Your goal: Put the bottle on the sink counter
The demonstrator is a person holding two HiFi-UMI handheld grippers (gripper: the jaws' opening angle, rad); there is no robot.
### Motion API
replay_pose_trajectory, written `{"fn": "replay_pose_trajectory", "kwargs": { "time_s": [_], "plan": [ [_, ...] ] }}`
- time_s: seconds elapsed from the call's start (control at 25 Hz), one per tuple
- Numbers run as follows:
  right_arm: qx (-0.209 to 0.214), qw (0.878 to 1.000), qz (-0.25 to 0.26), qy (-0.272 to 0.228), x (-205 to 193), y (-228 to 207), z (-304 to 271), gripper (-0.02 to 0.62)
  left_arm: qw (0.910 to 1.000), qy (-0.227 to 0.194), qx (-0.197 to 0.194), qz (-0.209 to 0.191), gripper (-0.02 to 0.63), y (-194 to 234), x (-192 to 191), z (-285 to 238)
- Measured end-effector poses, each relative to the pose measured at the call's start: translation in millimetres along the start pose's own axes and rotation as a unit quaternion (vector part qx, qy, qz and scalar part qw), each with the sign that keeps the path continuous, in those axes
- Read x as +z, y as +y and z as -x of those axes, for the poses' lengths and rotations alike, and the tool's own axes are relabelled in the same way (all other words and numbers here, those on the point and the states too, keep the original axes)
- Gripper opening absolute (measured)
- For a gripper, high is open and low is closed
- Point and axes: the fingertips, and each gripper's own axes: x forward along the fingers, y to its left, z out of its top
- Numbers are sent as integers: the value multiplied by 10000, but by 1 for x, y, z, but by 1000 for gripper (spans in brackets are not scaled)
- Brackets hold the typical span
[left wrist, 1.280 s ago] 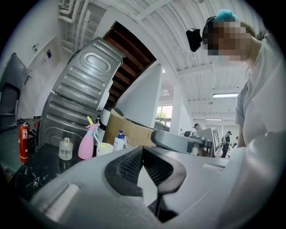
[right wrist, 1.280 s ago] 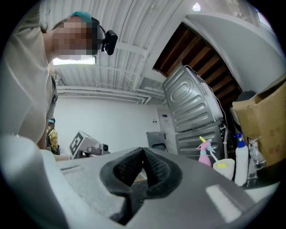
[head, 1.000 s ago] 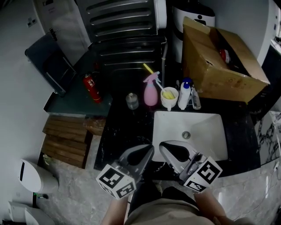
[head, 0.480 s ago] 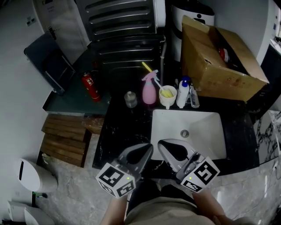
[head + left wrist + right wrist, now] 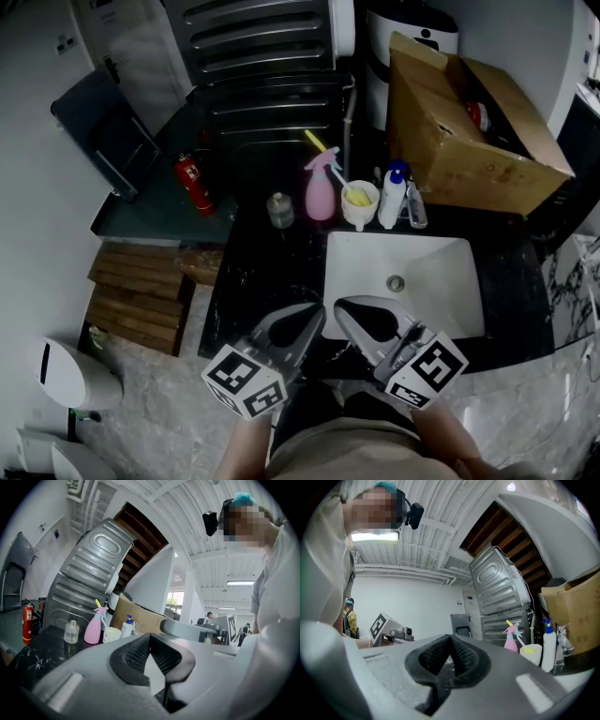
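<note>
Several bottles stand at the back of the black sink counter [image 5: 267,272]: a pink spray bottle [image 5: 320,192] [image 5: 93,629] [image 5: 510,638], a white pump bottle with a blue top [image 5: 392,199] [image 5: 126,626] [image 5: 548,648] and a small clear glass bottle [image 5: 280,211] [image 5: 71,632]. My left gripper [image 5: 317,315] [image 5: 149,637] and right gripper [image 5: 343,309] [image 5: 450,639] hover side by side over the counter's front edge. Each points level, its tips close to the other's. Both are shut with nothing between the pads, well short of the bottles.
A white basin [image 5: 366,272] is sunk into the counter. A white cup [image 5: 361,204] holding something yellow stands between the spray and pump bottles. An open cardboard box [image 5: 469,141] fills the back right. A red fire extinguisher [image 5: 194,183] and wooden planks [image 5: 141,300] lie left of the counter.
</note>
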Motion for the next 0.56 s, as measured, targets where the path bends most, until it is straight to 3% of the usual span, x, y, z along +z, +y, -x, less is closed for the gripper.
{"fn": "replay_pose_trajectory", "kwargs": {
  "time_s": [0.56],
  "plan": [
    [46,9996,25,294,-8,8,-4,3,9996,-174,197,50,8,8,0,10]
  ]
}}
